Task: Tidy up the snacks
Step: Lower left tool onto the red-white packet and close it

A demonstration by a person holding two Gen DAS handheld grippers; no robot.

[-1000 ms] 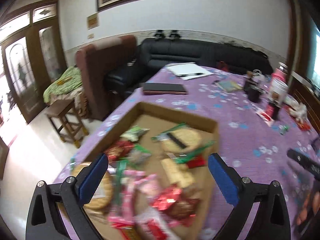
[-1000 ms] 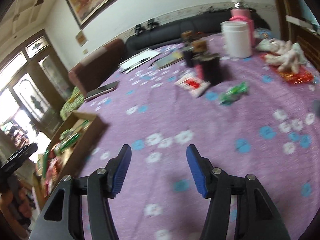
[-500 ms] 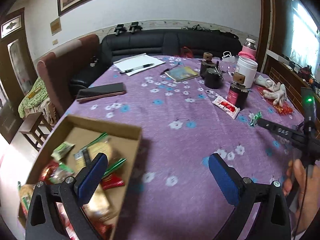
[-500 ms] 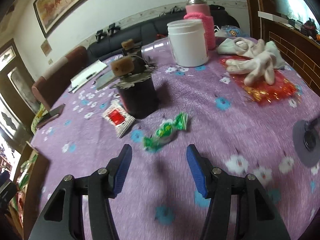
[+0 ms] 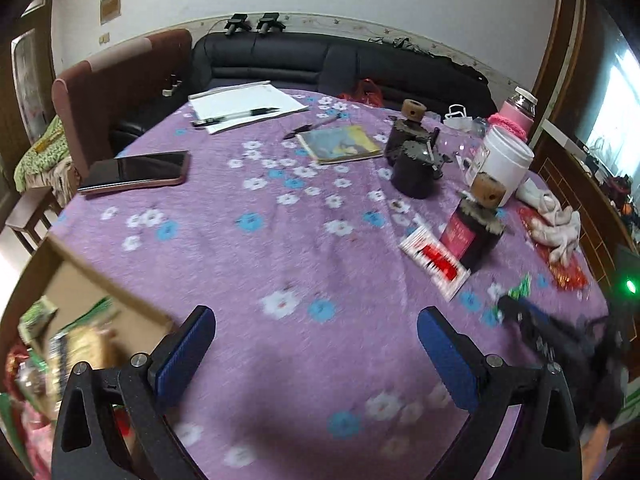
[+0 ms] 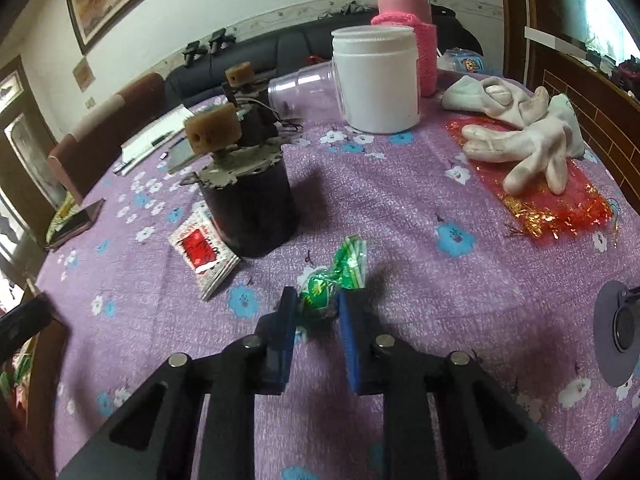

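Green-wrapped candy (image 6: 332,280) lies on the purple flowered tablecloth (image 6: 400,216), squeezed between the blue pads of the right gripper (image 6: 318,312), which looks clamped on it. A red-and-white sachet (image 6: 202,252) sits loose just beside a dark corked jar (image 6: 252,208), so at least that one is left to collect. Several snacks already fill the cardboard box (image 5: 80,280) at the table's left edge. Over bare cloth, the left gripper (image 5: 316,344) hangs with fingers wide apart, holding nothing. Beyond lie a phone (image 5: 136,170), a notepad with pen (image 5: 244,106), white gloves (image 6: 520,140) and a black sofa (image 5: 340,64).
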